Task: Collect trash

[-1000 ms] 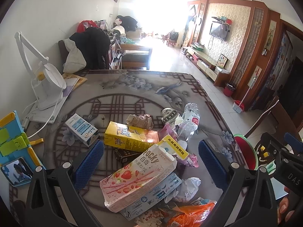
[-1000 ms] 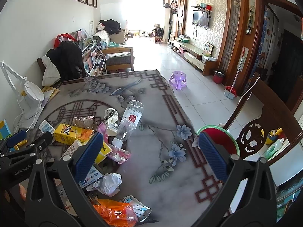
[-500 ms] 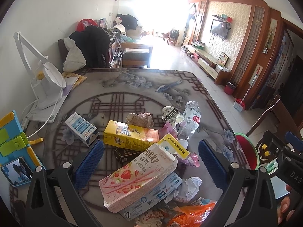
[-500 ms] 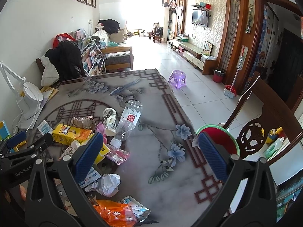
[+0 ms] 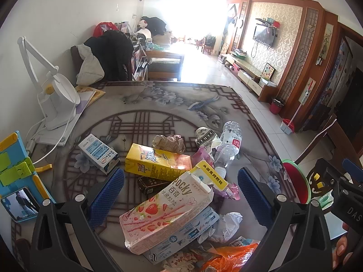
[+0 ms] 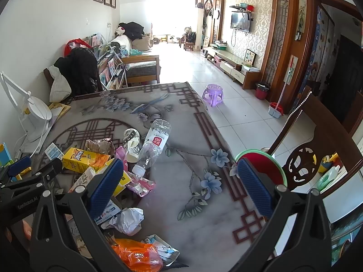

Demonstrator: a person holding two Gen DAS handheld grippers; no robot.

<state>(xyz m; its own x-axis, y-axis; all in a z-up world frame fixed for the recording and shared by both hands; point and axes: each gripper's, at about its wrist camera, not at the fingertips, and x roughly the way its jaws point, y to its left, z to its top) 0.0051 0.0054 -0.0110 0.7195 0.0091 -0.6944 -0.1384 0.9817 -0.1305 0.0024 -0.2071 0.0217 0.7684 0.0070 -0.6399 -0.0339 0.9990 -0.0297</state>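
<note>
A heap of trash lies on the patterned table: a pink Pocky box, a yellow carton, a blue-white box, a crushed clear bottle and crumpled paper. My left gripper is open and empty, hovering over the Pocky box. My right gripper is open and empty above the table, right of the heap, with the bottle and an orange bag in its view.
A red bin with a green rim stands off the table's right edge beside a wooden chair. A white desk lamp and a blue phone stand sit at the left. A purple stool is on the floor.
Both views have shifted only slightly; the trash has not moved and both grippers stay open.
</note>
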